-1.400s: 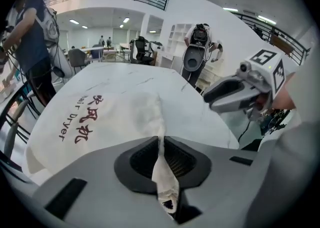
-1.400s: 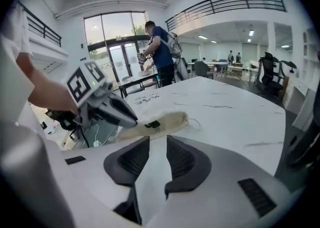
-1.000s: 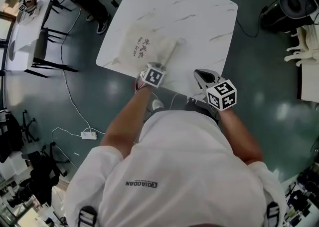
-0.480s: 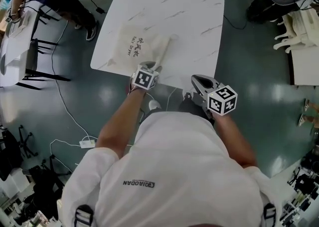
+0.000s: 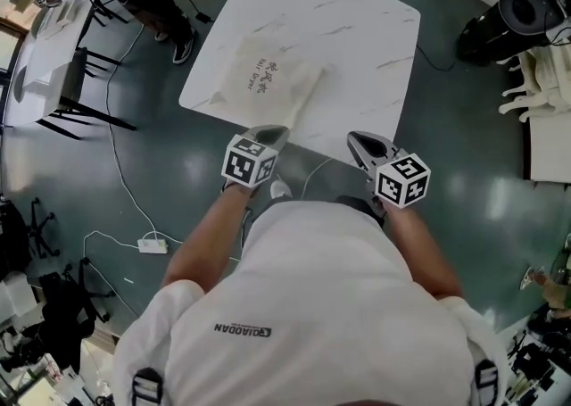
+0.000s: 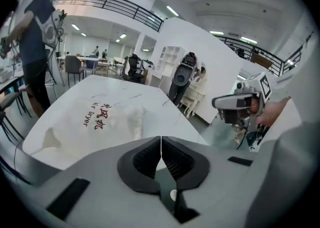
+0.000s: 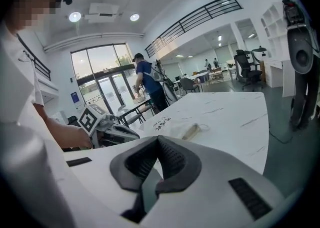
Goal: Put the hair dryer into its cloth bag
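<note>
Head view: the cloth bag (image 5: pixel 268 83) lay on the worktop (image 5: pixel 357 29), print up and bulged. No hair dryer showed outside it, so it was probably already inside. The bagging step looked done and this was the let-go stage. The next move would probably only call for checking the bag's mouth, nothing delicate. The left hand-held gripper (image 5: pixel 270 134) sat at the worktop's near edge with the bag at its 12 o'clock, near but apart. The right hand-held gripper (image 5: pixel 358 139) had the bag at its 10 o'clock, well apart.

Left gripper view: the jaws had just been closing and met tip to tip with nothing between them. The cloth bag (image 6: pixel 115 117) was at 11 o'clock, not touched. The right hand-held gripper (image 6: pixel 235 102) was at 2 o'clock.

Right gripper view: the jaws were closed and empty. The cloth bag (image 7: pixel 170 124) was at 12 o'clock beyond the tips, apart. The left hand-held gripper (image 7: pixel 120 133) was at 9 o'clock.
</note>
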